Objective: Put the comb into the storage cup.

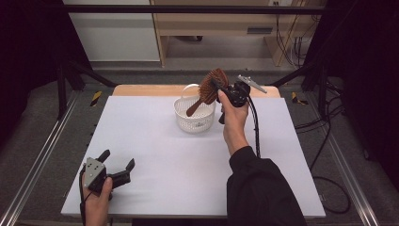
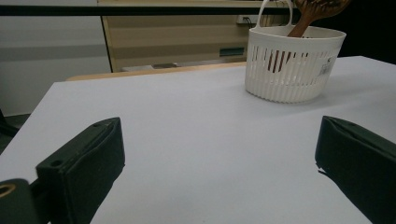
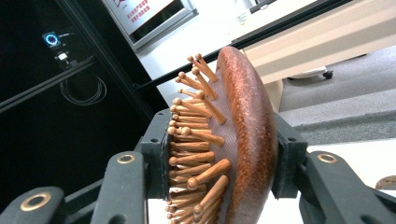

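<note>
A brown wooden hairbrush [image 1: 210, 86] hangs tilted over a white slatted basket [image 1: 194, 119] at the table's far middle, its handle reaching down inside the basket. My right gripper [image 1: 221, 85] is shut on the brush's oval head [image 3: 243, 135], one jaw against the wooden pins and one against the back. In the left gripper view the basket [image 2: 292, 65] stands ahead to the right, with the brush handle [image 2: 303, 25] leaning in it. My left gripper [image 1: 116, 165] rests open at the table's near left corner with nothing between its jaws.
The white tabletop [image 1: 188, 155] is bare between the basket and the near edge. A wooden strip [image 1: 141, 89] runs along the far edge. Black frame rails and cables surround the table, with a cable [image 1: 256, 127] trailing from the right gripper.
</note>
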`<state>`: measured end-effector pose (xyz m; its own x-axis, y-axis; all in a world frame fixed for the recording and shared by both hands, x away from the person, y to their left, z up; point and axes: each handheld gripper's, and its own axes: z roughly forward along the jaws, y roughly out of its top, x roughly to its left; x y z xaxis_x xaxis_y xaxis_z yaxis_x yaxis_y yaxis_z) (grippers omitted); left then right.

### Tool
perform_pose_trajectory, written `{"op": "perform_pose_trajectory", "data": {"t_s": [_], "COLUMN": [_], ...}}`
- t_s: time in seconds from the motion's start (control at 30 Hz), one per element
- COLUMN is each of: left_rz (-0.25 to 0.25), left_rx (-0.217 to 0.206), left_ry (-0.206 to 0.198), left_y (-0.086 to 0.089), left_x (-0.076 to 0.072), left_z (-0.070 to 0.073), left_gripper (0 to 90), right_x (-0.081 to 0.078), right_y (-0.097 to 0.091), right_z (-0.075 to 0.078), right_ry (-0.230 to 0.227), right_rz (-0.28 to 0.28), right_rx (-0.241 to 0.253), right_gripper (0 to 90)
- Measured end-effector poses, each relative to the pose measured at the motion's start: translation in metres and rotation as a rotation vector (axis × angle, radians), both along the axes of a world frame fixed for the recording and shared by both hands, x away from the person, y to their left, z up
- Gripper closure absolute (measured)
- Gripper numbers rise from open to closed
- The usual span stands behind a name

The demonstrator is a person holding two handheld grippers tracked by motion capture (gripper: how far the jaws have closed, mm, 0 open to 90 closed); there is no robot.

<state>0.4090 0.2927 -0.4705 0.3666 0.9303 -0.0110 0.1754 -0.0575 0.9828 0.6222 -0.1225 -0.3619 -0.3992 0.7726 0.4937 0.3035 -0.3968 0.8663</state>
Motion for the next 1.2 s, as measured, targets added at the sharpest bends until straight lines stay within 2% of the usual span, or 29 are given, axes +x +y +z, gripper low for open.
{"op": "perform_pose_trajectory", "data": {"t_s": [0.63,1.2], "left_rz": [0.001,0.0], "left_rx": [0.0,-0.001], "left_ry": [0.0,0.002], "left_y": [0.0,0.0], "left_x": [0.0,0.0], "left_z": [0.0,0.0], "left_gripper": [1.5,1.5], "right_x": [0.003,0.004], "right_y": [0.006,0.007], "right_z": [-0.008,-0.021], "right_ry": [0.004,0.024], "right_rz": [0.008,0.002], "right_rx": [-0.007,0.023], "right_gripper": [51.2,51.1]}}
